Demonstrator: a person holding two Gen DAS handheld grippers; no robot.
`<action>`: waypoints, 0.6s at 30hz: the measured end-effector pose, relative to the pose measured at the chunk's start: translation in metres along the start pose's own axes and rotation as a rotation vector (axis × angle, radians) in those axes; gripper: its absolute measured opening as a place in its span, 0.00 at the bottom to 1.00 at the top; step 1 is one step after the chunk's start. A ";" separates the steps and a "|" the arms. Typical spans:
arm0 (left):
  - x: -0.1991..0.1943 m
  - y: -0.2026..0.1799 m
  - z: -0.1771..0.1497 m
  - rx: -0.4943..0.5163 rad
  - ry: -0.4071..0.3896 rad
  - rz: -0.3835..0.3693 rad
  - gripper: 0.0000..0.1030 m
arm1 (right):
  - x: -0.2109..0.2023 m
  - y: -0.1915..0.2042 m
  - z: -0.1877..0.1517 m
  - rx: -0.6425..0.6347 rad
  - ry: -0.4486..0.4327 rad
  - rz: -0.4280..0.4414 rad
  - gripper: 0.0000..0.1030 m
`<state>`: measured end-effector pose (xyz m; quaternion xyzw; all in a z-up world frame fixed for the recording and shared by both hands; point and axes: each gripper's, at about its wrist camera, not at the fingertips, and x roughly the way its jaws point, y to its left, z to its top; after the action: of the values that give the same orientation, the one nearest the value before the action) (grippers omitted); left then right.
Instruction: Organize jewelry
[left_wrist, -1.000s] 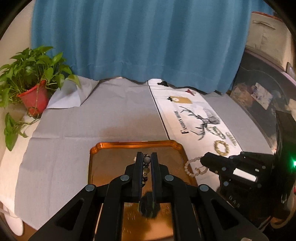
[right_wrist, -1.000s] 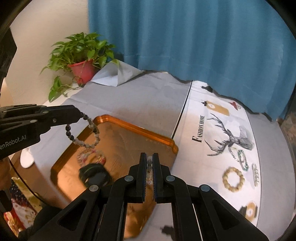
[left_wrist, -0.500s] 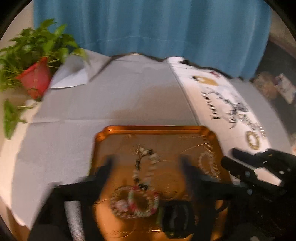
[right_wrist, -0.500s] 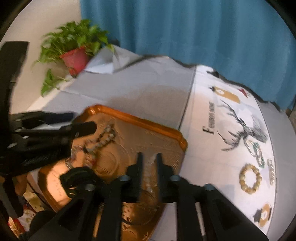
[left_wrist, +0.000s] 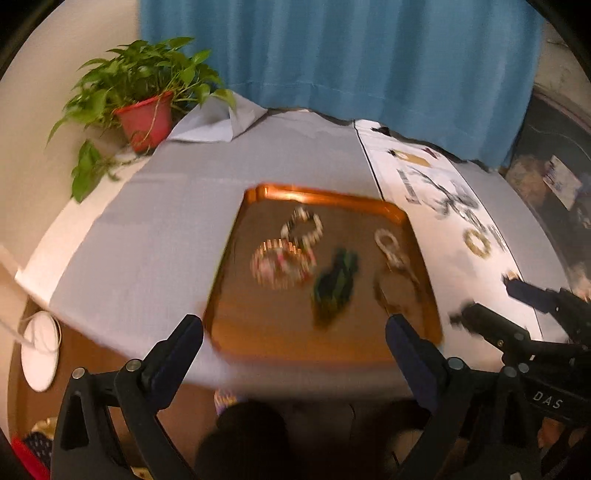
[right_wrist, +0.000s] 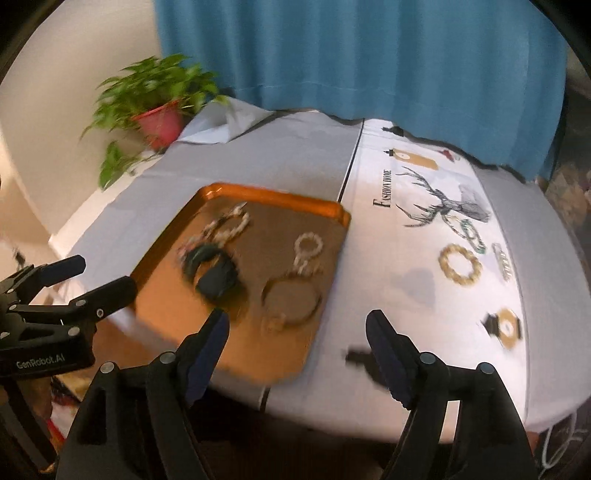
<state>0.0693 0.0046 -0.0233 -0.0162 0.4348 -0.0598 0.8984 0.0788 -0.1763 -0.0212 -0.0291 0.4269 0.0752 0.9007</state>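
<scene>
Left wrist view: the left claw (left_wrist: 293, 332) has its jaws opening, already spread wide, with nothing between them; it hangs over the near edge of the copper tray (left_wrist: 236, 240). Right wrist view shows the right claw (right_wrist: 297, 328) with jaws opening too, empty, above the tray's near right corner and the white runner (right_wrist: 399, 280).

On the tray lie several pieces, all motion-blurred: a pale-and-dark beaded bracelet (left_wrist: 302, 226) toward the far side, a pink and white bracelet (left_wrist: 282, 263) just in front of it and seemingly touching it, a dark green-black piece (left_wrist: 334, 284) near the middle, and a white bead string (left_wrist: 391, 250) at the right. A thin ring-shaped piece (right_wrist: 291, 299) lies nearer, possibly a reflection.

Still on the runner, well apart from the tray, are a yellow bead bracelet (right_wrist: 460, 264), a green bracelet (right_wrist: 471, 232) and a small silvery piece (right_wrist: 503, 261). Grey cloth (left_wrist: 177, 206) covers the surface; a potted plant (left_wrist: 144, 96) stands at the far left before a blue curtain (left_wrist: 332, 51).
</scene>
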 end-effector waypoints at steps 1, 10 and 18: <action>-0.008 -0.003 -0.008 0.010 0.002 0.003 0.96 | -0.010 0.004 -0.009 -0.019 -0.004 -0.006 0.75; -0.083 -0.016 -0.056 0.028 -0.075 -0.013 0.96 | -0.099 0.019 -0.074 -0.019 -0.065 -0.040 0.75; -0.129 -0.031 -0.074 0.064 -0.140 0.011 0.96 | -0.144 0.032 -0.095 -0.022 -0.137 -0.035 0.75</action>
<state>-0.0714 -0.0088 0.0340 0.0108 0.3691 -0.0672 0.9269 -0.0888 -0.1722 0.0301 -0.0414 0.3628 0.0658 0.9286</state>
